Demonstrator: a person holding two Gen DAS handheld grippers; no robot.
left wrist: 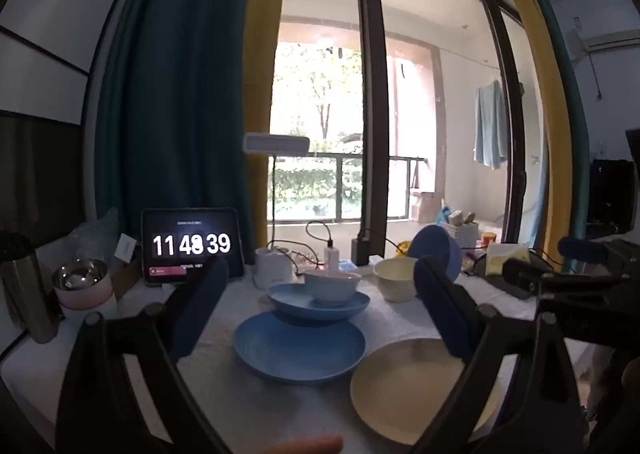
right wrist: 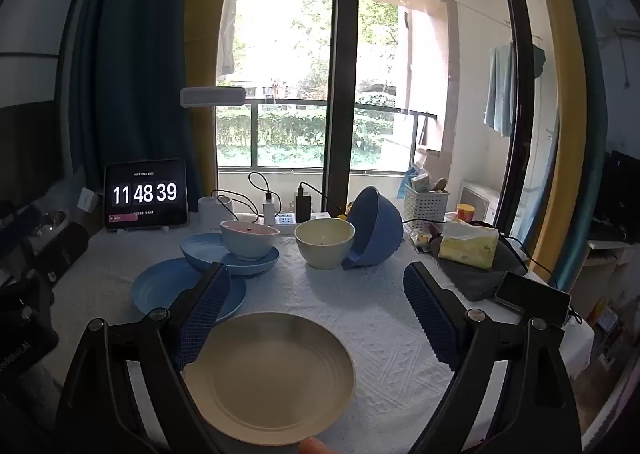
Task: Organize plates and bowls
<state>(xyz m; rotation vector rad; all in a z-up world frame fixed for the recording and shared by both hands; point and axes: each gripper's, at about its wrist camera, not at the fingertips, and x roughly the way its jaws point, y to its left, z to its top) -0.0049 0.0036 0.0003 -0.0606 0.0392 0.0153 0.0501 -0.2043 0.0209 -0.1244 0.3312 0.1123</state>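
Take the tablet clock at the table's back left as your mark; right of it you have a small bowl sitting in a deep plate; before that plate lies a flat plate, its rim under the deep one; farther right stands an upright bowl with a tipped bowl leaning against it; nearest you lies a lone plate.

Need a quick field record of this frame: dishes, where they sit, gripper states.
plates: cream plate nearest; blue plate behind it to the left
stack: pale bowl sits in a blue dish
bowls: cream bowl upright; blue bowl tipped on its side, leaning on it
surface: white tablecloth
left gripper: open, empty
right gripper: open, empty
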